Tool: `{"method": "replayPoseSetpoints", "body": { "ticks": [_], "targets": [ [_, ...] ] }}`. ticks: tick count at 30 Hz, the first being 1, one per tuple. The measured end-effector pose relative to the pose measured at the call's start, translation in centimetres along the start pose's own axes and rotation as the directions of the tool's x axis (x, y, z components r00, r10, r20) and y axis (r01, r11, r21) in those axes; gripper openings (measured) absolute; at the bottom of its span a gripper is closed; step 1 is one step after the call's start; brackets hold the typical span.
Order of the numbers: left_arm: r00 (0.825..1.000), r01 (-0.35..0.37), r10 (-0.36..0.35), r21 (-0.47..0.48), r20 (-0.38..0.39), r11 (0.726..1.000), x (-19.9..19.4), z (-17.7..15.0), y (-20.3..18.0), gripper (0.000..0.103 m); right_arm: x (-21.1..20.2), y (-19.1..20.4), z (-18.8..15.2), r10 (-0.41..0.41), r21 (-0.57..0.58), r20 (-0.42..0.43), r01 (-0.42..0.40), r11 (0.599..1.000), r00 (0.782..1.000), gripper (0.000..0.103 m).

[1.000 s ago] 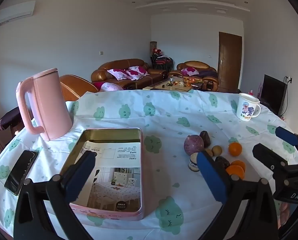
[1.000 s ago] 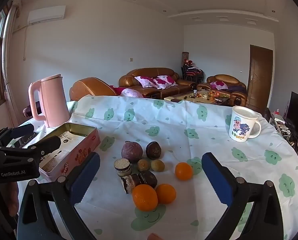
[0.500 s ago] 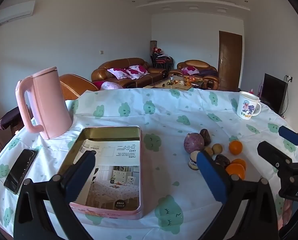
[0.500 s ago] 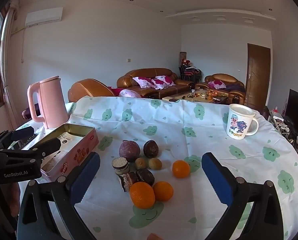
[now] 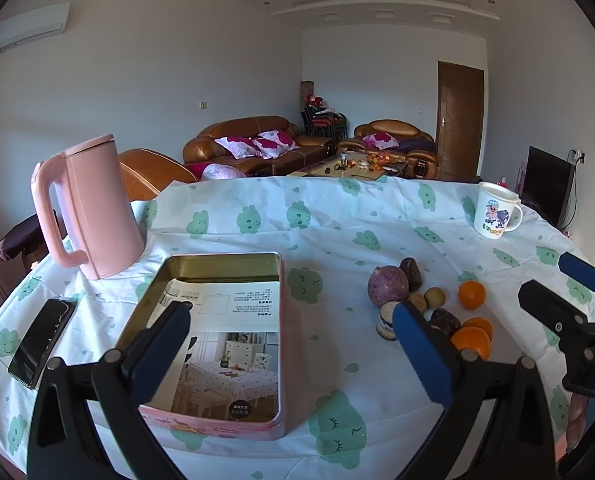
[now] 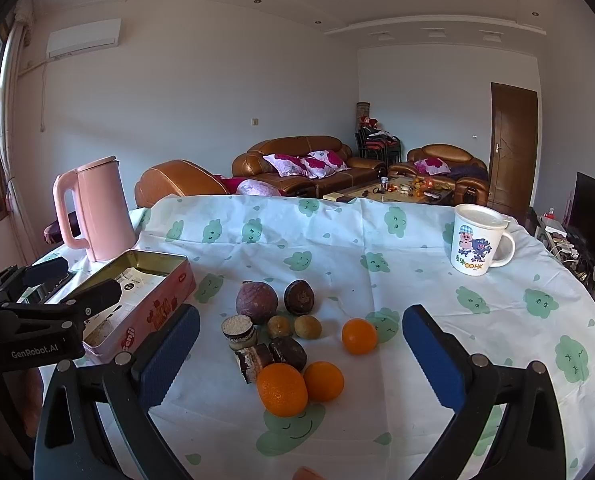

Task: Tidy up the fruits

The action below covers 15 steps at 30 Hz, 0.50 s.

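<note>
A cluster of fruit and small cakes lies on the tablecloth: three oranges (image 6: pixel 282 389), a purple fruit (image 6: pixel 256 302), a dark round fruit (image 6: pixel 299 297), two small brown fruits (image 6: pixel 307 327) and chocolate cakes (image 6: pixel 253 356). The cluster also shows in the left wrist view (image 5: pixel 417 300). An open pink tin (image 5: pixel 213 340) with a printed leaflet inside lies left of the fruit. My left gripper (image 5: pixel 289 344) is open and empty over the tin's near right side. My right gripper (image 6: pixel 299 350) is open and empty, above the fruit.
A pink kettle (image 5: pixel 87 208) stands at the back left, a black phone (image 5: pixel 41 340) lies near the left edge. A white cartoon mug (image 6: pixel 475 240) stands at the back right. The round table (image 6: pixel 377 240) has a green-cloud cloth; sofas lie beyond.
Both grippers have shifted slightly; the scene sits a little lower and nearer in both views. Nothing was picked up or moved.
</note>
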<state>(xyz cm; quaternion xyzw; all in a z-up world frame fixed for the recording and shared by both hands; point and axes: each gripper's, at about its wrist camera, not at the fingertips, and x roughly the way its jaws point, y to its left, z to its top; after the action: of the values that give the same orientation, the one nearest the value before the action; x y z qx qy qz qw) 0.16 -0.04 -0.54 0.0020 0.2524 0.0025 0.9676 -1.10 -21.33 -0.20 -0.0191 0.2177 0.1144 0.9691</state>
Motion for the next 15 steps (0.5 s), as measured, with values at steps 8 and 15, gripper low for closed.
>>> {"method": "replayPoseSetpoints", "body": {
  "ticks": [8, 15],
  "targets": [
    [1.0, 0.0, 0.0, 0.0, -0.001, 1.0, 0.03, -0.23, -0.06, 0.103, 0.3, 0.05, -0.42, 0.005, 0.012, -0.008, -0.005, 1.0, 1.0, 0.102],
    [1.0, 0.0, 0.0, 0.0, -0.001, 1.0, 0.05, -0.23, -0.1, 0.103, 0.32, -0.01, -0.49, 0.006, 0.014, -0.008, -0.006, 1.0, 1.0, 0.102]
  ]
}}
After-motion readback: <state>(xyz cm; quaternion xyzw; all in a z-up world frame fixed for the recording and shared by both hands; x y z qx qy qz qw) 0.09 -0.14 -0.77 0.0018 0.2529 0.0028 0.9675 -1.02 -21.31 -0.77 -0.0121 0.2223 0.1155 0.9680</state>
